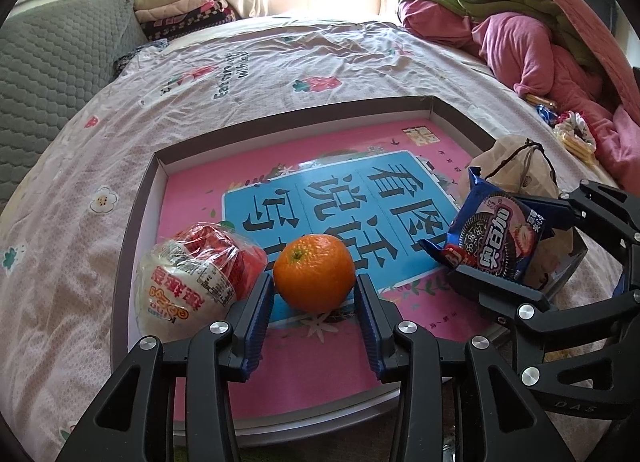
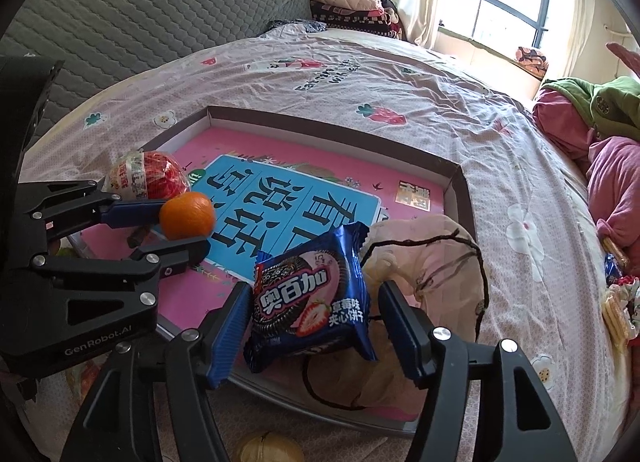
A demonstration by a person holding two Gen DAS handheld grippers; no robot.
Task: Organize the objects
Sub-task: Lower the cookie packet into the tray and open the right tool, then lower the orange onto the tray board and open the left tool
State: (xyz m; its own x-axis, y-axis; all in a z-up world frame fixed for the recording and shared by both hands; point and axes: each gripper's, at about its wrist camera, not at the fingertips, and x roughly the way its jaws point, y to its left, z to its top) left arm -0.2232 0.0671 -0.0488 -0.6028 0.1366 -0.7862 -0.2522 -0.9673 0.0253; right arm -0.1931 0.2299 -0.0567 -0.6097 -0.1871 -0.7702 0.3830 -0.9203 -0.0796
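Bedspread [image 2: 400,110] bears shallow box lid [image 1: 448,110]; orange [image 1: 315,272] at its 6 o'clock, stem tilted toward 11, between left gripper [image 1: 315,304] pads, contact uncertain; cookie packet [image 2: 310,298] upright, long axis vertical, inside right gripper [image 2: 316,326], jaws wide, right pad clear.

Left gripper [image 1: 314,302], right gripper [image 2: 316,320] — black frames, silver screws, ribbed blue pads; "GenRobot.AI" lettering on left.

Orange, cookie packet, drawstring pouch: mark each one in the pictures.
orange [image 1: 315,272], left wrist view, middle of its peel.
cookie packet [image 2: 310,294], right wrist view, middle of its printed front.
drawstring pouch [image 2: 432,258], right wrist view, its pale fabric behind the packet.
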